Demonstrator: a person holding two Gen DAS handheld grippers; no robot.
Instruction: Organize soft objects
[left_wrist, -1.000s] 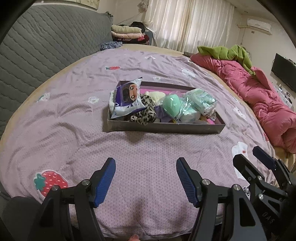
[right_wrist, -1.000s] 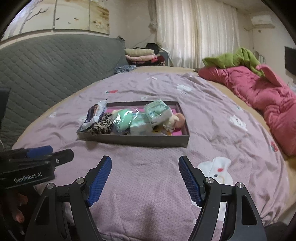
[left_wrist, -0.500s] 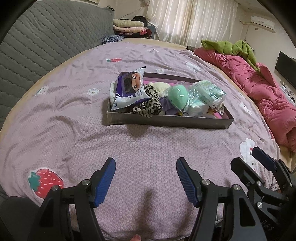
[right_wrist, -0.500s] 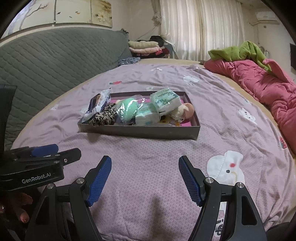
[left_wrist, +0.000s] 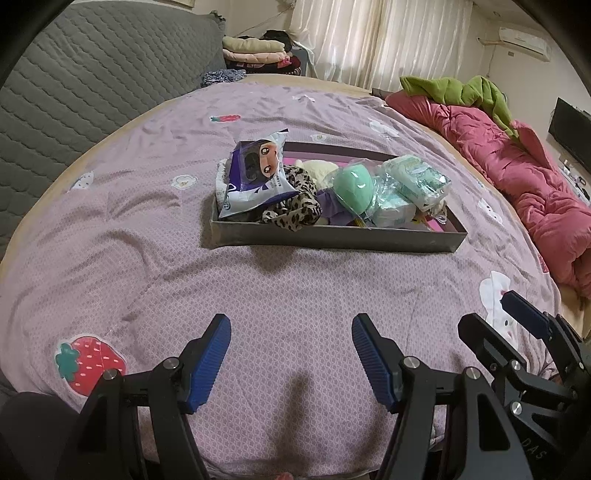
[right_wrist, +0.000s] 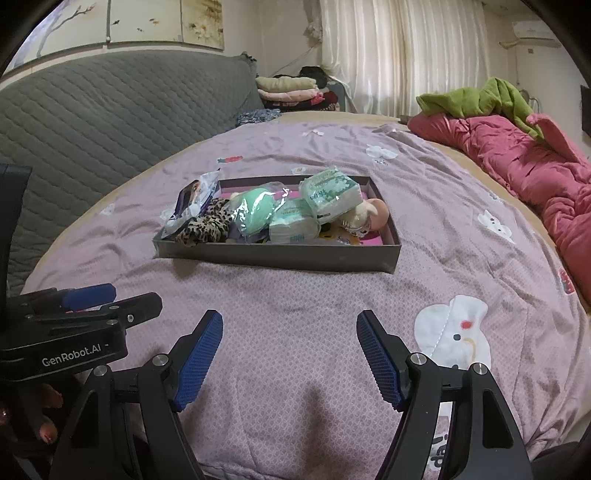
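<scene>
Hovering low over the bed, both the left hand-held gripper and right hand-held gripper gape empty; soft stuff's piled in the tray at 12 o'clock, so either sorting's ahead or done.

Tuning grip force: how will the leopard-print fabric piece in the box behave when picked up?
The leopard-print fabric lies crumpled and draped, so it is probably floppy and light. It sits partly under the purple packet, so lifting it may drag or tip that packet.
</scene>
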